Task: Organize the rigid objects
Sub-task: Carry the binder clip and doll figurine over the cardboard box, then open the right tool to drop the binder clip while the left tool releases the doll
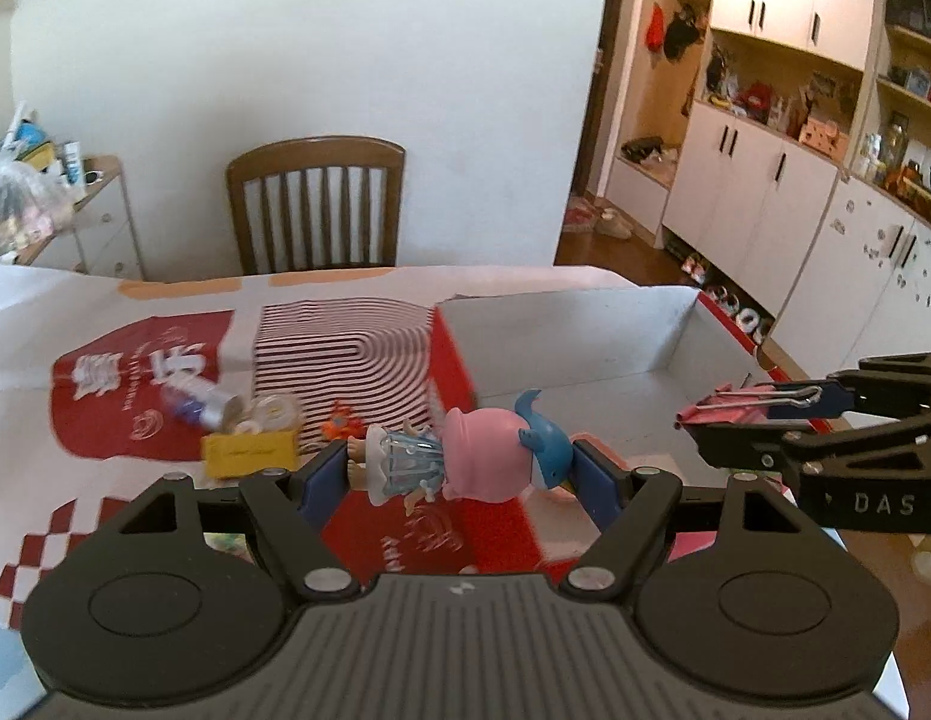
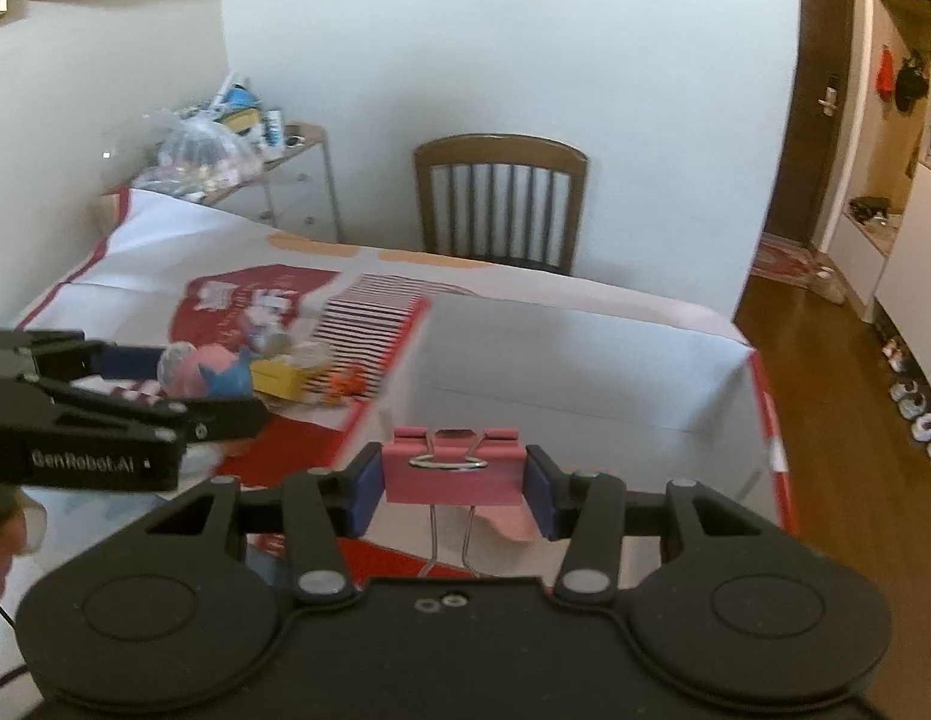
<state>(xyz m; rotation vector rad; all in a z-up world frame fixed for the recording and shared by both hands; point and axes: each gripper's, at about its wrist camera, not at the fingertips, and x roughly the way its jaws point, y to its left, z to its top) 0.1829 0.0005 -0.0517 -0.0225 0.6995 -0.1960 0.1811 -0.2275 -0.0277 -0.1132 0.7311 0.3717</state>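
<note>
Patterned tablecloth (image 1: 135,414), wooden chair (image 1: 315,204) behind, white wall (image 1: 285,48)

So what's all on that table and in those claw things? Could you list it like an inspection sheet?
Surface: table under a red and white patterned cloth.
Job's things: toy figure, pink binder clip, open white box.
Clutter: yellow box, small bottle, tape roll, orange toy.
Grippers: left gripper fingers shut on the figure; right gripper shut on the clip.
Cables: nothing seen.
Surroundings: wooden chair, wall cupboards.
</note>
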